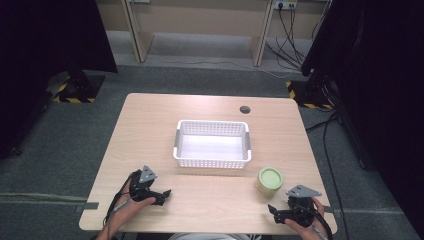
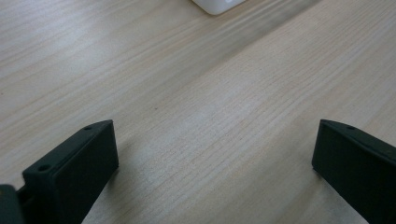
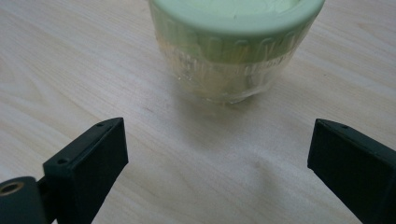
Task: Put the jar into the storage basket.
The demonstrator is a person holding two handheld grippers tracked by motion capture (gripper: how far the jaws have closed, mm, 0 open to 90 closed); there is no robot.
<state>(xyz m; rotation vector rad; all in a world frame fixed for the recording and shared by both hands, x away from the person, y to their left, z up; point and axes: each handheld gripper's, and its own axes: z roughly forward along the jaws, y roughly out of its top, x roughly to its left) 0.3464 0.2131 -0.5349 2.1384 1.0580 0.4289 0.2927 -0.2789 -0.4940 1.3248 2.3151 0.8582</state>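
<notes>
A small clear jar with a pale green lid (image 1: pixel 270 179) stood upright on the light wooden surface (image 1: pixel 210 200). It was near the right front corner of the white plastic basket with little holes (image 1: pixel 212 143), but not touching it. The basket sat in the middle of the surface and looked empty.

The right gripper (image 1: pixel 276 214) was near the jar, on the person's side of it. In the right gripper view, the jar (image 3: pixel 236 46) stood straight ahead, and the jaws were spread wide with nothing between them. They had not reached the jar yet.

The left gripper (image 1: pixel 161 195) rested low over the surface, well apart from the jar. Its jaws were spread wide too, with bare wood (image 2: pixel 196 121) between them.

The jar looked smooth and round, so it might slip. If the jaws closed too high, on the lid alone, the jar could tip or drop. If the gripper came in too fast, it could bump the jar and push it away or knock it over.
</notes>
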